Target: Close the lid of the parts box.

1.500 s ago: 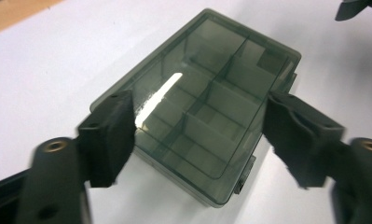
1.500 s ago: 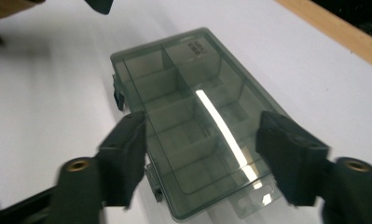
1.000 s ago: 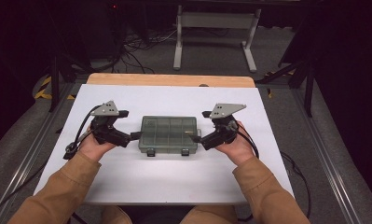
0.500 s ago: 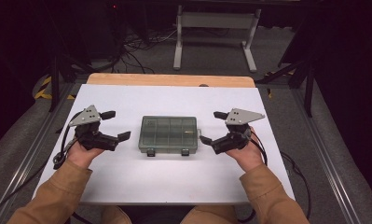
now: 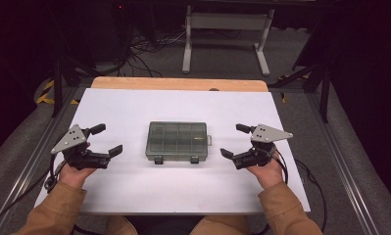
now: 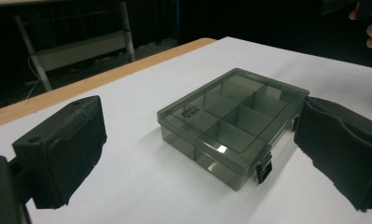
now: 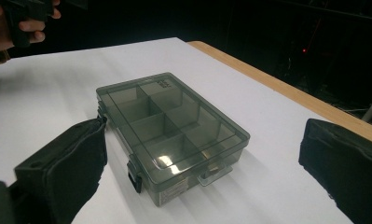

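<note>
Overhead first: the smoky compartment box [image 5: 177, 141] lies flat and closed in the middle of the white table [image 5: 134, 105], its two dark latches [image 5: 158, 159] on the edge facing me. My left gripper [image 5: 106, 140] sits to its left and my right gripper [image 5: 231, 141] to its right, both well apart from it, jaws spread wide and holding nothing, each pointed in toward the box.

Left gripper view: my two black pads [image 6: 62, 149] stand far apart at the edges, and the box [image 6: 232, 123] lies between them farther off, lid down, dividers showing through the clear top. One latch [image 6: 264, 169] is visible on the near corner. The compartments look empty from here, though I cannot be sure of every one.

Right gripper view: the same picture mirrored. The box [image 7: 169, 133] sits between my wide pads [image 7: 65, 168], with a latch [image 7: 134, 176] on the long side and a small clear tab [image 7: 214, 173] on the short end toward me. My other hand [image 7: 16, 21] shows at the top left corner.

I judge this a pause beside the box with no grip on it. If I mean to open it, I would need to steady one short end with one gripper and bring the other round to the latched front edge, closing in narrowly enough to catch a latch without sliding the light box across the smooth table.
</note>
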Available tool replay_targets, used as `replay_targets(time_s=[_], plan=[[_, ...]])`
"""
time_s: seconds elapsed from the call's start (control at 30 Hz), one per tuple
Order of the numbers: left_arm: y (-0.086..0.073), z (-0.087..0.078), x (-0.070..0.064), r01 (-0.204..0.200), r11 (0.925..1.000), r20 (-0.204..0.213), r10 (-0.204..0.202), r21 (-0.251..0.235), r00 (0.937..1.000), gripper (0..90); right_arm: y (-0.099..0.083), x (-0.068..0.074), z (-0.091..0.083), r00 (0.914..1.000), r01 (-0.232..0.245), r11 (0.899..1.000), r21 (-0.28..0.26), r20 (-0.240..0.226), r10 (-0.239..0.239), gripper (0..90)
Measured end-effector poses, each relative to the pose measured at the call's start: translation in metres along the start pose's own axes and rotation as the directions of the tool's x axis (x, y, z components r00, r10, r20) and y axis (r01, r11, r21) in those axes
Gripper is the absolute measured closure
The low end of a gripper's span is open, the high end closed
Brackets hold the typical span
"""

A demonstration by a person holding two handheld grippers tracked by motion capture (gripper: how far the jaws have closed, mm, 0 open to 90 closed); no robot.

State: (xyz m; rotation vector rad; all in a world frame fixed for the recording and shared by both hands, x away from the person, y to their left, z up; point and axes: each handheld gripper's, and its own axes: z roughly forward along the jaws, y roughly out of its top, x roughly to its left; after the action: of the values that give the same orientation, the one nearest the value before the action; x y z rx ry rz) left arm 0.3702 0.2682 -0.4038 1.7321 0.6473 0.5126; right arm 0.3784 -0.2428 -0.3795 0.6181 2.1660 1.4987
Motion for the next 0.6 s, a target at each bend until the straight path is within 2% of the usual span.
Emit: replay_targets(time_s=[0.17, 0.37, 0.5, 0.6], plan=[[-0.014, -0.006, -0.001, -0.009, 0.9999, -0.015, 0.009, -0.011, 0.9998, 3.3, -0.015, 0.002, -0.004, 0.9999, -0.009, 1.000, -0.012, 0.012, 0.009, 0.2], [-0.029, -0.011, 0.001, 0.016, 0.9995, -0.022, -0.017, -0.027, 0.9996, 3.0, -0.031, 0.004, -0.010, 0.9993, -0.023, 0.999, -0.038, 0.027, 0.024, 0.2], [-0.037, -0.011, 0.004, 0.015, 0.9994, -0.028, -0.016, -0.031, 0.9995, 2.7, -0.041, 0.005, -0.011, 0.9989, -0.026, 0.999, -0.027, 0.039, 0.027, 0.2], [-0.045, -0.012, 0.006, 0.029, 0.9988, -0.026, -0.030, -0.040, 0.9992, 2.5, -0.051, 0.005, -0.011, 0.9981, -0.038, 0.999, -0.013, 0.047, 0.039, 0.2]])
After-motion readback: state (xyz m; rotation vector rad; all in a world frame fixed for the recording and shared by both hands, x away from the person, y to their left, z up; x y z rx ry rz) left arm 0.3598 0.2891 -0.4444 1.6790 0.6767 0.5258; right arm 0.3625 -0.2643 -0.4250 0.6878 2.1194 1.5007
